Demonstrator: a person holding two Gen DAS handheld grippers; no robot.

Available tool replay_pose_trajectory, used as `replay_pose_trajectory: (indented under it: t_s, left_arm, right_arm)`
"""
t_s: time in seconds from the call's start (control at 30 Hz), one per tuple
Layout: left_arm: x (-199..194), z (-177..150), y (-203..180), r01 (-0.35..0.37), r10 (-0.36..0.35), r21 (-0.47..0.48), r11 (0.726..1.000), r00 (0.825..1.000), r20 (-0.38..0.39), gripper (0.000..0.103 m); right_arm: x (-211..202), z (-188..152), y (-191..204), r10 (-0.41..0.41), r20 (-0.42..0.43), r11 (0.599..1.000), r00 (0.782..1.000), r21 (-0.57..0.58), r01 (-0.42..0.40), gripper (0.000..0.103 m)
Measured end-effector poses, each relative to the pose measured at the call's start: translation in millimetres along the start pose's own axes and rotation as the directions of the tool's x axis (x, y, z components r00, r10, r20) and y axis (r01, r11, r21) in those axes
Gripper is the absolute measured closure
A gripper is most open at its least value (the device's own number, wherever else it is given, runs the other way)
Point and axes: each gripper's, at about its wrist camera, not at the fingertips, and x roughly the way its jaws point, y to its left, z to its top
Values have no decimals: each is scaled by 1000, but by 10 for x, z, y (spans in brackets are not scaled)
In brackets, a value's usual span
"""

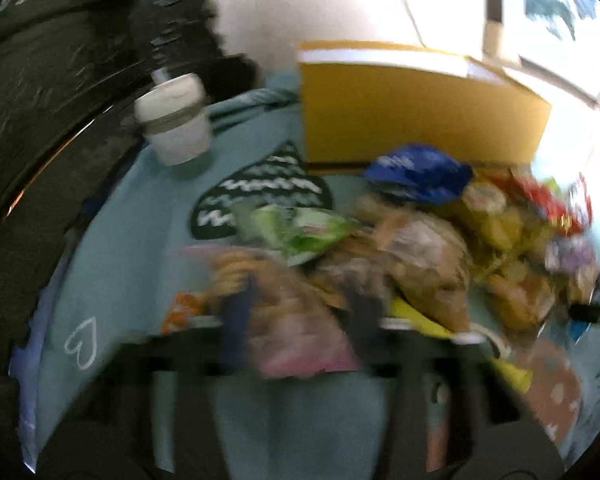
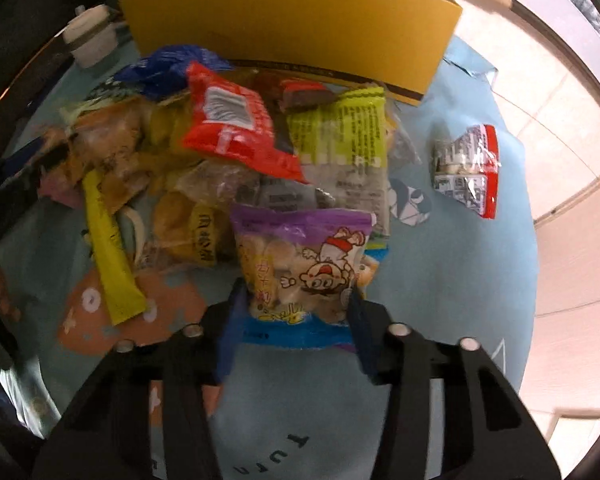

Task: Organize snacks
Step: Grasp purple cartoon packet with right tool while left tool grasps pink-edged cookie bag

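Note:
A heap of snack packets (image 2: pixel 220 152) lies on a light blue cloth (image 2: pixel 460 280) in front of a yellow box (image 2: pixel 292 28). My right gripper (image 2: pixel 296 308) is shut on a purple-topped cartoon snack bag (image 2: pixel 300 264), one finger on each side. A red-and-white packet (image 2: pixel 470 168) lies alone to the right. The left wrist view is blurred. My left gripper (image 1: pixel 300 320) is closed around a pink-edged snack bag (image 1: pixel 300 332) at the near edge of the heap (image 1: pixel 420 248). The yellow box (image 1: pixel 412 116) stands behind.
A white lidded cup (image 1: pixel 176 124) stands at the back left of the cloth (image 1: pixel 140 240), also in the right wrist view (image 2: pixel 90 38). Pale tiled floor (image 2: pixel 560 120) lies beyond the cloth's right edge. Something dark (image 1: pixel 40 80) fills the left.

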Motion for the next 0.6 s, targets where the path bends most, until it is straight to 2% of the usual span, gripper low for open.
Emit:
replay_pose_trajectory:
  t_s: [0.07, 0.13, 0.33, 0.47, 0.5, 0.53, 0.57, 0.6]
  left_arm:
    - [-22, 0, 179, 70, -71, -73, 995, 997, -19, 90]
    - [-80, -51, 235, 122, -124, -76, 990, 992, -25, 94]
    - [-177, -202, 291, 161, -165, -96, 982, 986, -39, 98]
    - [-180, -221, 282, 172, -177, -97, 980, 983, -42, 96]
    - [-179, -218, 273, 170, -174, -95, 981, 984, -38, 86]
    - [-161, -216, 253, 168, -172, -91, 982, 984, -38, 50]
    - [-110, -230, 233, 161, -167, -93, 983, 984, -64, 24]
    - [-94, -243, 234, 142, -150, -99, 985, 986, -70, 9]
  right_arm:
    - [-17, -10, -20, 21, 2, 1000, 1000, 7, -21, 65]
    - [-24, -18, -52, 40, 0, 999, 999, 25, -40, 66]
    - [-116, -39, -143, 64, 20, 996, 998, 61, -65, 67]
    - [-153, -54, -134, 67, 23, 996, 997, 61, -68, 66]
    - [-134, -63, -136, 69, 11, 996, 998, 62, -70, 66]
    - [-121, -77, -149, 71, 0, 995, 998, 65, -70, 66]
    - [-104, -73, -135, 71, -3, 995, 997, 70, -71, 66]
    - [-103, -74, -132, 68, -2, 995, 998, 71, -68, 66]
